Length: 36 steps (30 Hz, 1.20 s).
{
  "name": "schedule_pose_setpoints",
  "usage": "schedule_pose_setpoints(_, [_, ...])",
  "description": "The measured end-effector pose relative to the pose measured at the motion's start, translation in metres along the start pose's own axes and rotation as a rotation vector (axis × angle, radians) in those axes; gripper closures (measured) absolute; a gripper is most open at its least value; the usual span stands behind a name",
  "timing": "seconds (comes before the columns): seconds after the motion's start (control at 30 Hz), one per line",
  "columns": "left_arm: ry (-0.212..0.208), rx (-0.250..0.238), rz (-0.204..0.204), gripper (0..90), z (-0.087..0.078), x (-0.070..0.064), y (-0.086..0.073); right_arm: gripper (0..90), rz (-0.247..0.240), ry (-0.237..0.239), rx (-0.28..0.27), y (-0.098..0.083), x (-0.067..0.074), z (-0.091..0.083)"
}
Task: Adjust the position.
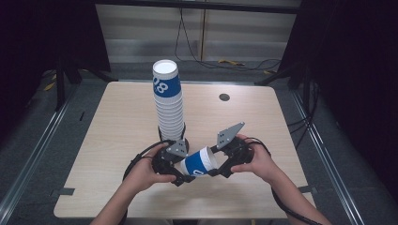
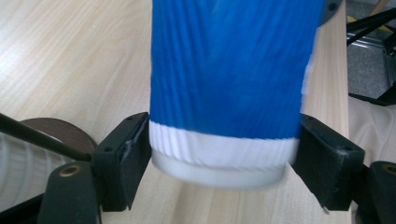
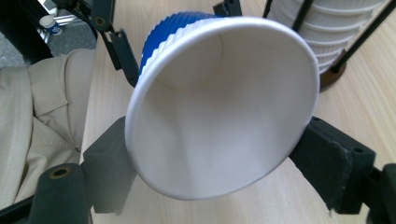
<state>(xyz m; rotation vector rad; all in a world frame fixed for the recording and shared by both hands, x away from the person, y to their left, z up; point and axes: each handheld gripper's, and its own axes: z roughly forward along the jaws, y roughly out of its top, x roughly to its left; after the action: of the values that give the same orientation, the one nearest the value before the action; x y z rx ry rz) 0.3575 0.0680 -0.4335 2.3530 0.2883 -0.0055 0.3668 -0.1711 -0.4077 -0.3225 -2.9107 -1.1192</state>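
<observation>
Both tongs, left (image 1: 184,179) and right (image 1: 217,169), tight on one blue cup (image 1: 199,162), its print partly hidden.

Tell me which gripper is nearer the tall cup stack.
Left. The left gripper sits right below the cup stack base; the right gripper is farther right, beyond the blue paper cup.

Left black two-jaw gripper (image 1: 180,176): matte blocky jaw pads, brass-ringed screw holes, grey three-cornered perforated plate on top, black cable looping behind. Right black two-jaw gripper (image 1: 219,169): same build, plate tilted, cable trailing. Bare forearms; beige trousers (image 3: 35,126) with a flapped pocket.
</observation>
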Motion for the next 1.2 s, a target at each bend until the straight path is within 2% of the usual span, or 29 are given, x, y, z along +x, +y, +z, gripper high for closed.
schedule_pose_setpoints(0.07, [0.012,0.012,0.013,23.2,0.000,0.000,0.000,18.9,-0.002,-0.010,0.004,-0.001,-0.001,-0.002])
schedule_pose_setpoints(0.13, [0.012,0.012,0.001,23.2,0.001,0.000,-0.001,18.9,0.001,-0.019,0.008,-0.002,-0.001,-0.002])
schedule_pose_setpoints(0.23, [0.029,0.023,0.005,21.0,0.002,0.000,-0.001,18.8,-0.002,-0.025,0.022,-0.002,-0.002,-0.003])
schedule_pose_setpoints(0.27, [0.030,0.044,0.004,21.0,0.001,0.000,-0.001,18.8,-0.002,-0.035,0.038,-0.003,-0.003,-0.004])
schedule_pose_setpoints(0.33, [0.034,0.039,0.003,21.0,0.002,0.000,-0.002,18.8,0.007,-0.043,0.043,-0.003,-0.003,-0.004])
schedule_pose_setpoints(0.5, [0.038,0.046,-0.010,21.0,0.001,0.001,-0.003,18.5,0.025,-0.084,0.094,-0.004,-0.008,-0.008])
schedule_pose_setpoints(0.67, [0.042,0.065,-0.014,21.0,0.002,0.002,-0.004,18.5,0.077,-0.131,0.135,-0.007,-0.015,-0.013])
schedule_pose_setpoints(0.93, [0.051,0.080,-0.011,21.0,0.002,0.004,-0.006,18.3,0.084,-0.185,0.209,-0.009,-0.022,-0.016])
schedule_pose_setpoints(1.1, [0.046,0.090,-0.013,21.0,0.002,0.004,-0.007,18.1,0.114,-0.195,0.226,-0.010,-0.025,-0.018])
schedule_pose_setpoints(1.2, [0.047,0.086,-0.019,21.0,0.003,0.004,-0.008,18.0,0.125,-0.224,0.233,-0.011,-0.028,-0.019])
